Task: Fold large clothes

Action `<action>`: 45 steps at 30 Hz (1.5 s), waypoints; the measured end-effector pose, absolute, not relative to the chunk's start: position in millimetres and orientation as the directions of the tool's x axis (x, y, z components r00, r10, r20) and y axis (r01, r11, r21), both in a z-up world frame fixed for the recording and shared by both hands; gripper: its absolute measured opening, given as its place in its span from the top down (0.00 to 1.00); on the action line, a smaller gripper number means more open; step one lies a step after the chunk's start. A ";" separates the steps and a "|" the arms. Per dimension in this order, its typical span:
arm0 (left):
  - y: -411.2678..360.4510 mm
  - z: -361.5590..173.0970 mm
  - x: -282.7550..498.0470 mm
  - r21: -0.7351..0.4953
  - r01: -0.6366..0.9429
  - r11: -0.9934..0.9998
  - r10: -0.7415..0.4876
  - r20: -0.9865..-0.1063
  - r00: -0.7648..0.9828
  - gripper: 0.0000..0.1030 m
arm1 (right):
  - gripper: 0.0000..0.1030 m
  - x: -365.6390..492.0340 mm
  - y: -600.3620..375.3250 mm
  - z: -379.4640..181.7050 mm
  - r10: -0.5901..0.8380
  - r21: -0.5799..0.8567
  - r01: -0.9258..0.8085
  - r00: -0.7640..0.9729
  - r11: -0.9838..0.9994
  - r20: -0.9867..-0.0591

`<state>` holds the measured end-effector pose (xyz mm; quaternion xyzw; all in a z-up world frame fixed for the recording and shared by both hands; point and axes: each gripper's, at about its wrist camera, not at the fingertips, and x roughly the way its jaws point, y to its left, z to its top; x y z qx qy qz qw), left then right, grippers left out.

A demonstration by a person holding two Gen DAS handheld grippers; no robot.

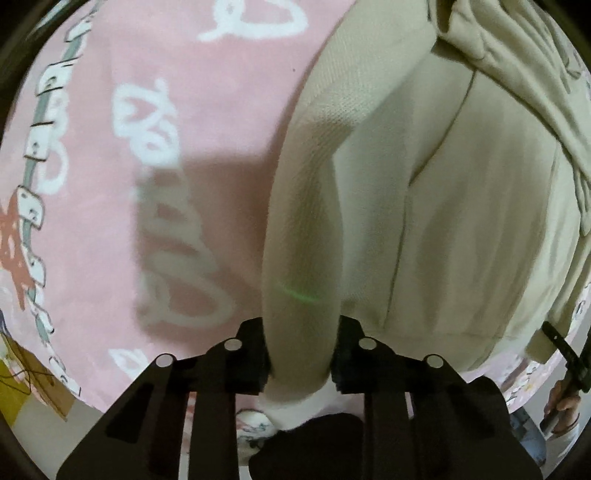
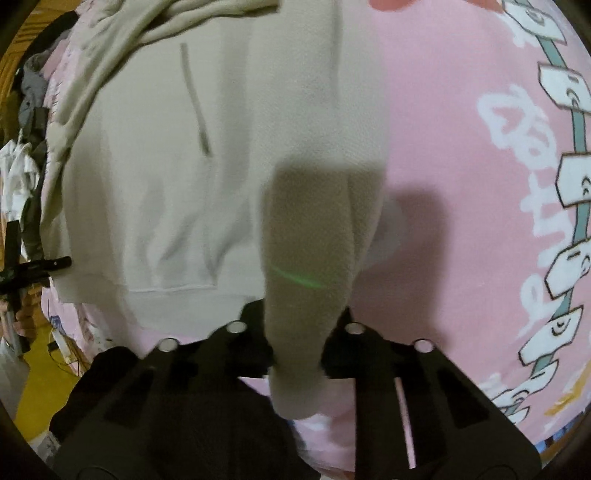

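A beige hoodie [image 1: 461, 206] lies spread on a pink printed blanket [image 1: 207, 110]; its front pocket faces up. My left gripper [image 1: 301, 350] is shut on one beige sleeve [image 1: 303, 229], lifted off the blanket along the hoodie's left side. In the right wrist view the hoodie [image 2: 159, 177] lies to the left, and my right gripper [image 2: 297, 347] is shut on the other sleeve [image 2: 314, 229], lifted along its right side. The hood and upper part bunch at the far edge [image 2: 155, 22].
The pink blanket [image 2: 461, 184] has white lettering and a signpost print [image 2: 576, 177]. A pile of dark and white clothes [image 2: 26, 147] lies at the far left. The other gripper's black tip and a hand [image 1: 565, 387] show at the right edge. Yellow floor [image 2: 40, 387] lies below the bed edge.
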<state>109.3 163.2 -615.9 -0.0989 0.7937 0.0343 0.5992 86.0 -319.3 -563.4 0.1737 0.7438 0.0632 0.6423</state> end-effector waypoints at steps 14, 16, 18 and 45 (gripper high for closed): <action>166.5 -545.6 141.3 -0.194 -0.200 0.960 -0.224 -0.965 -0.135 0.92 | 0.89 108.6 -337.4 -499.7 0.574 0.581 0.288 0.118 0.761 -0.810; 172.2 -521.4 162.0 -0.209 -0.250 0.946 -0.241 -0.965 -0.107 0.92 | 0.89 113.7 -346.3 -490.1 0.587 0.599 0.309 0.141 0.739 -0.797; 168.0 -501.7 168.7 -0.224 -0.293 0.930 -0.258 -0.963 -0.083 0.92 | 0.89 120.4 -361.6 -479.5 0.604 0.621 0.319 0.163 0.716 -0.780; 164.4 -377.5 379.6 -0.316 -0.237 0.919 -0.301 -0.949 0.099 0.92 | 0.90 316.5 -419.8 -323.4 0.605 0.777 0.333 0.491 0.534 -0.627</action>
